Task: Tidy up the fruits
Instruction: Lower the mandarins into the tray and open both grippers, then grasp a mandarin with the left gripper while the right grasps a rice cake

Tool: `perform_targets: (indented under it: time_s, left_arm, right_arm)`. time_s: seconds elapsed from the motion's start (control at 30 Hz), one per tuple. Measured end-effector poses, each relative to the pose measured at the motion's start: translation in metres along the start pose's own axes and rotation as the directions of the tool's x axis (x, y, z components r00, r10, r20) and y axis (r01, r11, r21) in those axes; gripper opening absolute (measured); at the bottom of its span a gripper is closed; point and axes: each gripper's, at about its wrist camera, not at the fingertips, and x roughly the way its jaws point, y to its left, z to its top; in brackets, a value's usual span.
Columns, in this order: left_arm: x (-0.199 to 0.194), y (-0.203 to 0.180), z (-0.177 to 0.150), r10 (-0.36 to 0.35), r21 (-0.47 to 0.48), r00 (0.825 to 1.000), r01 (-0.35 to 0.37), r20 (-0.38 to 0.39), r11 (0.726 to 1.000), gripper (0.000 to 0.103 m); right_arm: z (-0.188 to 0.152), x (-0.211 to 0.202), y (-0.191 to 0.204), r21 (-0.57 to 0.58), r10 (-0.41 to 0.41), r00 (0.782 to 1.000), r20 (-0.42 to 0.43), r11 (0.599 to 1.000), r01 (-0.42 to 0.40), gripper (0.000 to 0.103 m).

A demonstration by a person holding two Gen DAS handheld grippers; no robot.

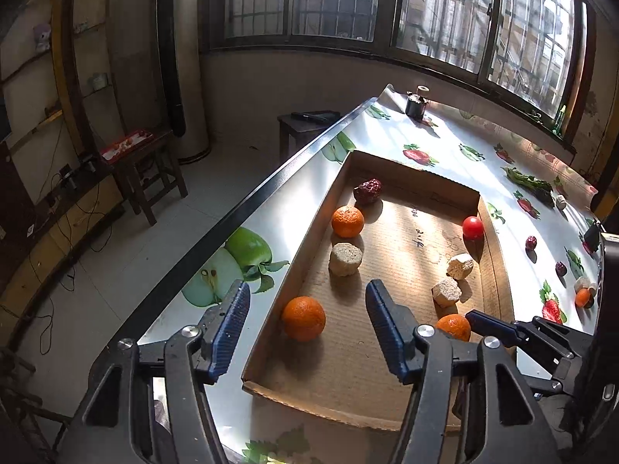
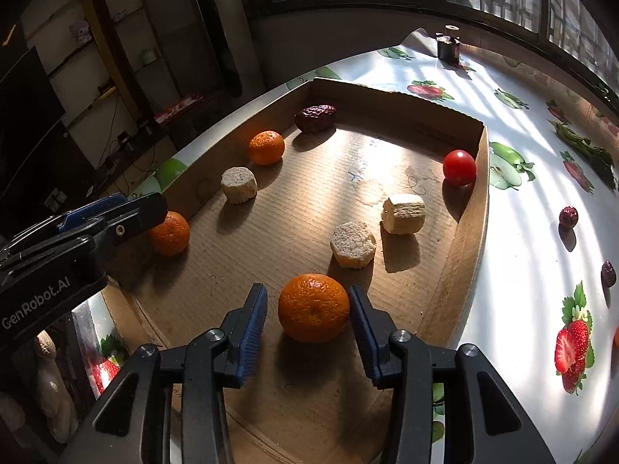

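Observation:
A shallow cardboard tray (image 1: pixel 418 178) (image 2: pixel 394 106) lies on the fruit-print table. My left gripper (image 1: pixel 306 301) stands open over its near left corner, with an orange (image 1: pixel 303 318) on the tray floor between the pads, untouched. My right gripper (image 2: pixel 307 295) is open around another orange (image 2: pixel 313 307) that rests on the cardboard, with a gap at the left pad. A third orange (image 2: pixel 266 147), a wrinkled red date (image 2: pixel 315 118), a cherry tomato (image 2: pixel 459 167) and three pale spongy chunks (image 2: pixel 353 244) also lie in the tray.
Outside the tray, on the right of the table, lie two dark dates (image 2: pixel 568 216), a small orange (image 1: pixel 583 297) and green pods (image 1: pixel 530 183). A dark jar (image 1: pixel 416 104) stands at the far corner. The table's metal edge (image 1: pixel 247 201) runs along the left, with stools beyond.

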Motion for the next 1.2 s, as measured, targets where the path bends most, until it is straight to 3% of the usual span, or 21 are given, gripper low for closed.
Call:
perform_targets:
  time_s: [0.1,0.2,0.6,1.07,1.13,1.2]
  left_arm:
    - [-0.028,-0.009,0.000,0.033,0.024,0.998,-0.034,0.061,0.999,0.086]
    - [-0.053,-0.023,-0.003,0.014,0.055,0.994,-0.020,0.106,0.998,0.086]
    - [-0.115,-0.096,-0.018,-0.024,0.213,0.976,-0.024,0.218,0.977,0.086]
    - [-0.132,-0.136,-0.027,-0.047,0.276,0.973,-0.019,0.228,0.961,0.086]
    - [-0.127,-0.139,-0.026,-0.073,0.284,0.978,0.016,0.193,0.959,0.086]
    - [-0.120,-0.139,-0.022,-0.151,0.273,0.982,0.114,0.117,0.955,0.086]
  right_arm:
    - [-0.002,-0.023,-0.006,0.034,0.008,0.998,0.063,0.999,-0.010,0.055]
    - [-0.012,-0.052,-0.018,0.099,0.005,0.991,0.137,0.995,-0.019,0.063]
    - [-0.066,-0.138,-0.080,0.333,-0.108,0.956,0.274,0.943,0.011,0.068]
    - [-0.088,-0.162,-0.108,0.389,-0.116,0.944,0.309,0.921,-0.014,0.068]
    - [-0.090,-0.164,-0.112,0.396,-0.119,0.943,0.311,0.918,-0.015,0.068]
    - [-0.091,-0.169,-0.121,0.406,-0.124,0.942,0.311,0.914,-0.014,0.068]
